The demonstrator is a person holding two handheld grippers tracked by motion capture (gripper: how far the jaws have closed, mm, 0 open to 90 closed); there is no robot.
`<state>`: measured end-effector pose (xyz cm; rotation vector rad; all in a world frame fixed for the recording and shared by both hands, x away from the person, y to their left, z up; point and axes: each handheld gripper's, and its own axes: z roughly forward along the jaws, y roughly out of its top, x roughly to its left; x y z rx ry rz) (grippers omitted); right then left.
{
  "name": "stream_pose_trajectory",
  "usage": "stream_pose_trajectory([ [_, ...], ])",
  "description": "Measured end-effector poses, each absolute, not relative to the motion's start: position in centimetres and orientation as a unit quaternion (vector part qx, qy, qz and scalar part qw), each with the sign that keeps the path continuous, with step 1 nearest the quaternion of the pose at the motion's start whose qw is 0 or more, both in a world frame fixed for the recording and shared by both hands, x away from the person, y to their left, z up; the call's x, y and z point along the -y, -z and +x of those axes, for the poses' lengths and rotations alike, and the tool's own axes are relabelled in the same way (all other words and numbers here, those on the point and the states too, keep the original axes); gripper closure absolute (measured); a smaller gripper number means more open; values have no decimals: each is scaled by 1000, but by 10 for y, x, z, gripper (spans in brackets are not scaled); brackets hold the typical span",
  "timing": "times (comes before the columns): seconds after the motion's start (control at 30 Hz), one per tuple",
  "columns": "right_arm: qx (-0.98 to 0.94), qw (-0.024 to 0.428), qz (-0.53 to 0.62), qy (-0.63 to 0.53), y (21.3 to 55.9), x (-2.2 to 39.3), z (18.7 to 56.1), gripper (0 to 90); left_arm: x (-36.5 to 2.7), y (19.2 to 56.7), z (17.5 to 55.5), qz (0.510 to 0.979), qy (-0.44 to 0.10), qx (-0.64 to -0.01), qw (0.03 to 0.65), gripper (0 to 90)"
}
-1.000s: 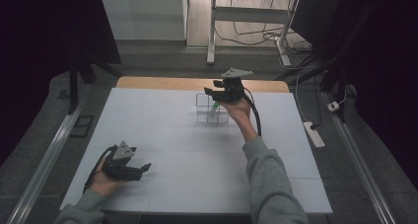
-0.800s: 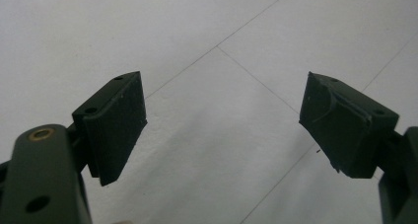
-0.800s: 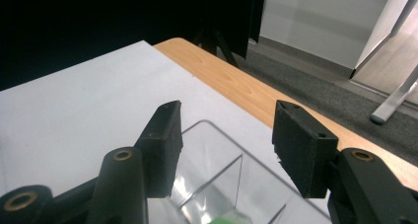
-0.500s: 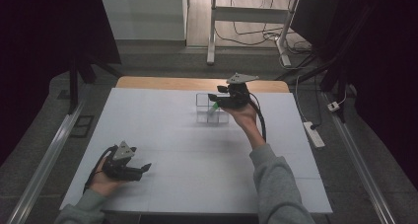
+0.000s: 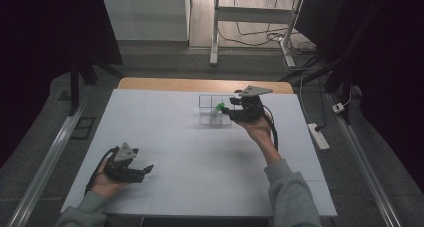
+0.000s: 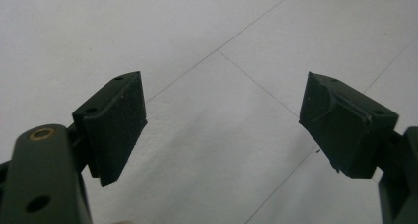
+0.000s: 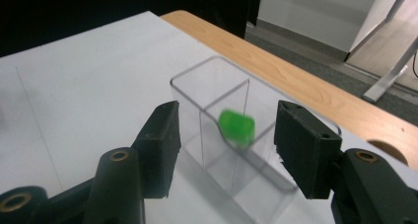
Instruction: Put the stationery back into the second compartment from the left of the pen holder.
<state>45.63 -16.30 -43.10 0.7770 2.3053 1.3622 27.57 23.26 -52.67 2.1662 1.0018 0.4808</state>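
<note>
A clear plastic box (image 5: 214, 110) with compartments stands at the far middle of the white table (image 5: 200, 157). A small green thing (image 5: 218, 107) shows at the box. In the right gripper view the green thing (image 7: 236, 126) is blurred, inside a compartment of the clear box (image 7: 212, 120), and clear of both pads. My right gripper (image 5: 226, 109) sits just right of the box, open (image 7: 227, 114), pointing at it. At the near left my left gripper (image 5: 146, 171) rests low over the bare table with its jaws wide open (image 6: 222, 120) and nothing between them.
A wooden strip (image 5: 200, 84) runs along the table's far edge. A power strip (image 5: 318, 136) lies on the floor to the right, and a metal rail (image 5: 47, 162) runs along the left. Another desk's legs (image 5: 215, 32) stand beyond the table.
My right gripper has drawn back from over the box, to the right and toward the person. The green thing now shows apart from its jaws. The left hand has kept still.
</note>
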Motion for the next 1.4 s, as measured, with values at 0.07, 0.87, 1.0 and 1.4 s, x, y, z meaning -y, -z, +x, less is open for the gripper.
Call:
stream_pose_trajectory([
  [0.07, -815, 175, 277, -478, 433, 168, 452, 425, -233, 527, 276, 835, -185, -386, 346, 177],
  [0.87, -833, 155, 304, -436, 467, 230, 389, 390, -232, 527, 277, 834, -185, -386, 347, 177],
  [1.0, -835, 151, 310, -428, 473, 240, 378, 387, -232, 527, 277, 835, -185, -385, 346, 177],
  [1.4, -841, 143, 324, -408, 498, 267, 347, 370, -232, 527, 278, 834, -186, -387, 347, 177],
])
